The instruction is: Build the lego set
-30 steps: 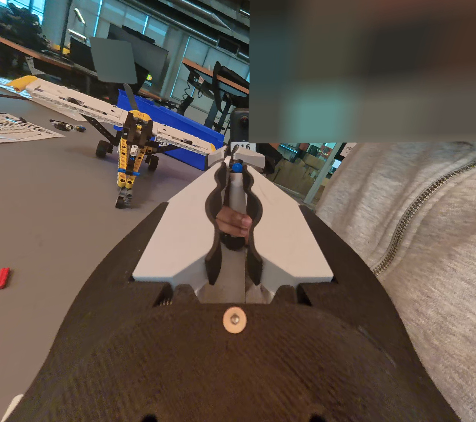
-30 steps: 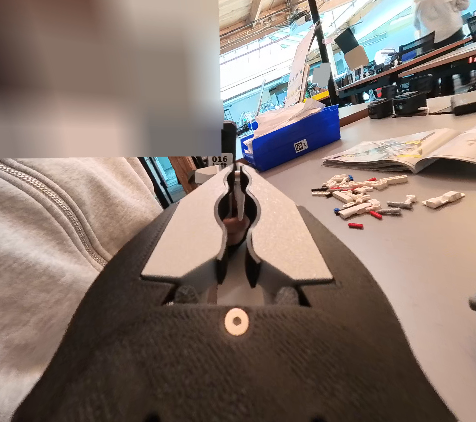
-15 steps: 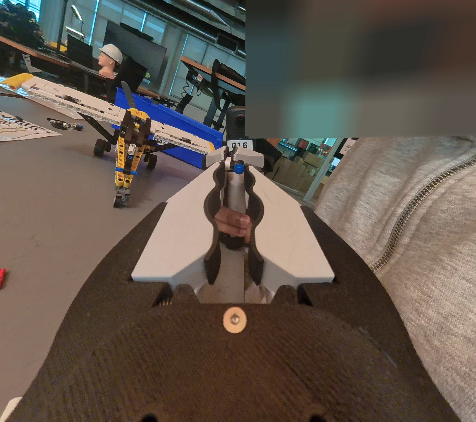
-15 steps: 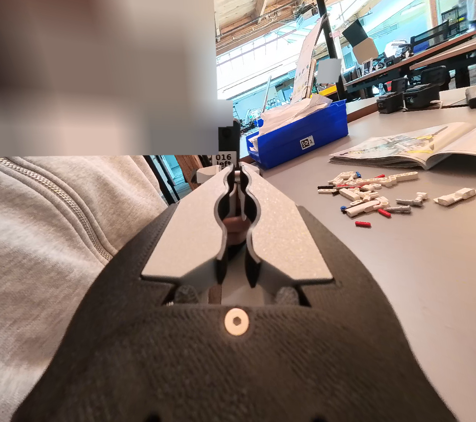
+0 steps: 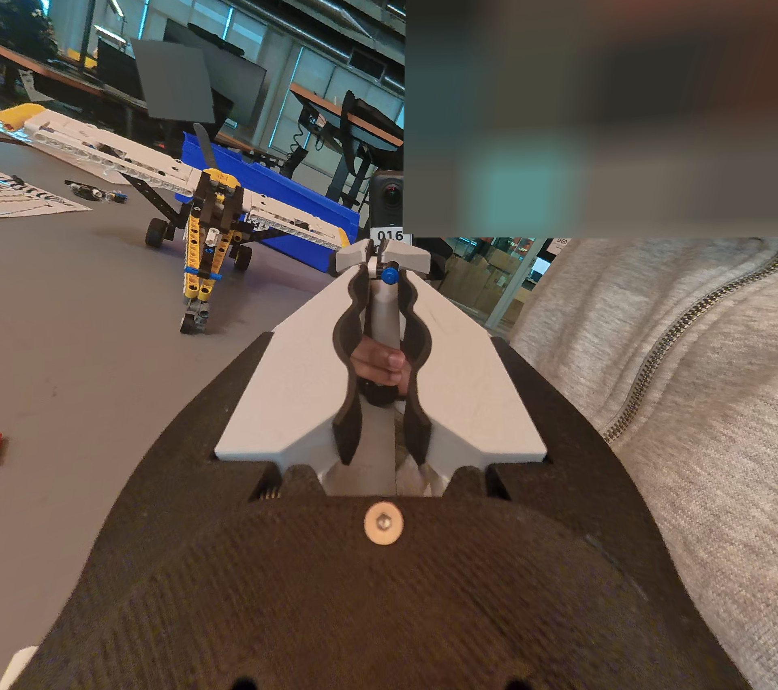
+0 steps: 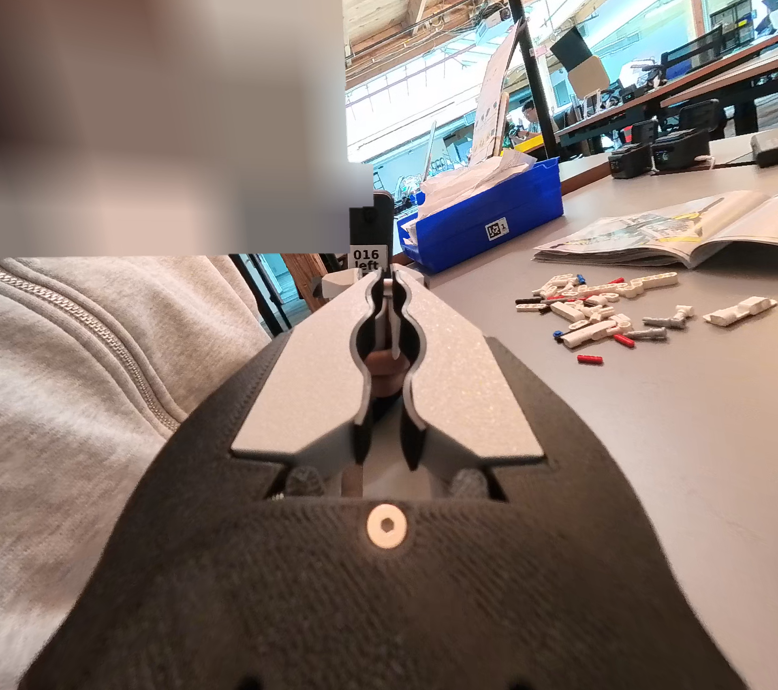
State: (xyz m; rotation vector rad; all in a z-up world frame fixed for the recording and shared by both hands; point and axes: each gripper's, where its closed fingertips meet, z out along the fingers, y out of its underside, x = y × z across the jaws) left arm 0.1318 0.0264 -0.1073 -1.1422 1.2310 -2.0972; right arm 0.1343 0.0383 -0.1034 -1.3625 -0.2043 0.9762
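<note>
My left gripper (image 5: 381, 270) and right gripper (image 6: 389, 278) are held tip to tip above the near edge of the grey table (image 5: 84, 333). A small blue pin (image 5: 390, 275) sits at the left gripper's tips, which are closed on it. A thin white piece (image 6: 391, 316) stands between the right gripper's nearly closed fingers. The right gripper's grey fingers (image 5: 410, 257) show just beyond the pin. The yellow, black and white lego plane (image 5: 210, 215) stands on the table, to the left and farther off.
A blue bin (image 6: 484, 223) full of paper, an open instruction booklet (image 6: 673, 232) and several loose white, grey and red parts (image 6: 589, 312) lie on the table at the right. A printed sheet (image 5: 33, 202) lies far left. The person's grey hoodie (image 5: 652, 375) is close by. My two grippers' fingertips are within a few centimetres of each other.
Both grippers have stayed tip to tip and shut. The views have shifted only slightly; the plane sits a little farther left and nearer in the left wrist view.
</note>
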